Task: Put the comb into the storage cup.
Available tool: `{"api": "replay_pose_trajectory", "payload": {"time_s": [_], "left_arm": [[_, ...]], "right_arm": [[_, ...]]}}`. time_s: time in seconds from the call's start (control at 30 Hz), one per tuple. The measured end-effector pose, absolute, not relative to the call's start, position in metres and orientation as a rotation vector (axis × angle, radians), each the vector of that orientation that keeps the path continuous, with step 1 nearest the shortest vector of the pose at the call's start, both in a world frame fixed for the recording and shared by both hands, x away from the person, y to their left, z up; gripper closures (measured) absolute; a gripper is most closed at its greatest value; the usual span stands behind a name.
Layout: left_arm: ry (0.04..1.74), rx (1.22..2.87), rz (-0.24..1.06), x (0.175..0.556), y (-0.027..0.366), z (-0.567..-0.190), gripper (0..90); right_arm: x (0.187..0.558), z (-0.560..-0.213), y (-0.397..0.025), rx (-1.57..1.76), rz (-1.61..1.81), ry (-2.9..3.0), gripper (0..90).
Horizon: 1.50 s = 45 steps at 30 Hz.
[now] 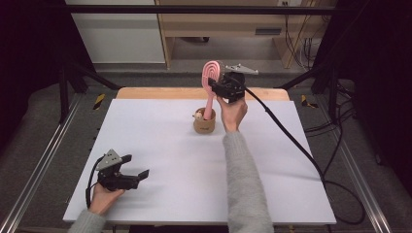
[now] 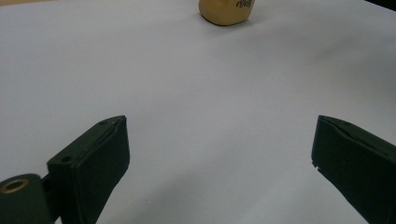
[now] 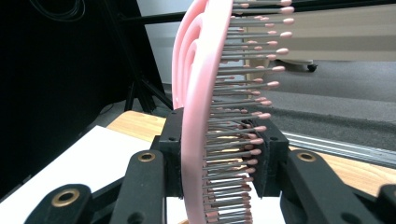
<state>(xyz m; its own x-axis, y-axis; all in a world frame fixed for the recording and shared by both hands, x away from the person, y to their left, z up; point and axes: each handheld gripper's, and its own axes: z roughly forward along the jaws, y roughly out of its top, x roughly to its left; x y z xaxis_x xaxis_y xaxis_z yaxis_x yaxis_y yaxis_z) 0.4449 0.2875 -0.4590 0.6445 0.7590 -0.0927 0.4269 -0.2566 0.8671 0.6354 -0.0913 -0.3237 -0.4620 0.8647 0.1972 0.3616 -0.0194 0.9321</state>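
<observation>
A pink hairbrush (image 1: 212, 77) stands upright with its handle down in a tan cup (image 1: 204, 124) at the middle back of the white table. My right gripper (image 1: 219, 85) is shut on the brush head, raised above the cup. In the right gripper view the jaws press the pink hairbrush (image 3: 201, 116) from both sides, bristles pointing right. My left gripper (image 1: 137, 167) rests low at the front left of the table, open with nothing between its jaws. In the left gripper view the left gripper (image 2: 219, 154) faces bare table, the tan cup (image 2: 226, 10) far ahead.
A small light object (image 1: 198, 115) sticks out of the cup beside the brush handle. The white table (image 1: 160, 145) has a wooden strip (image 1: 160, 93) along its back edge. Metal rails run down both sides; a black cable (image 1: 296, 141) trails right from my right gripper.
</observation>
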Motion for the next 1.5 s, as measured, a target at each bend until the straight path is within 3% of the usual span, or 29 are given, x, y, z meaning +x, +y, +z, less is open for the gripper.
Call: {"api": "replay_pose_trajectory", "payload": {"time_s": [1.5], "left_arm": [[0.938,1.900,0.426,0.445,0.286,-0.460,4.4]], "right_arm": [[0.635,-0.358,-0.089,1.354,1.497,1.829,63.0]]}}
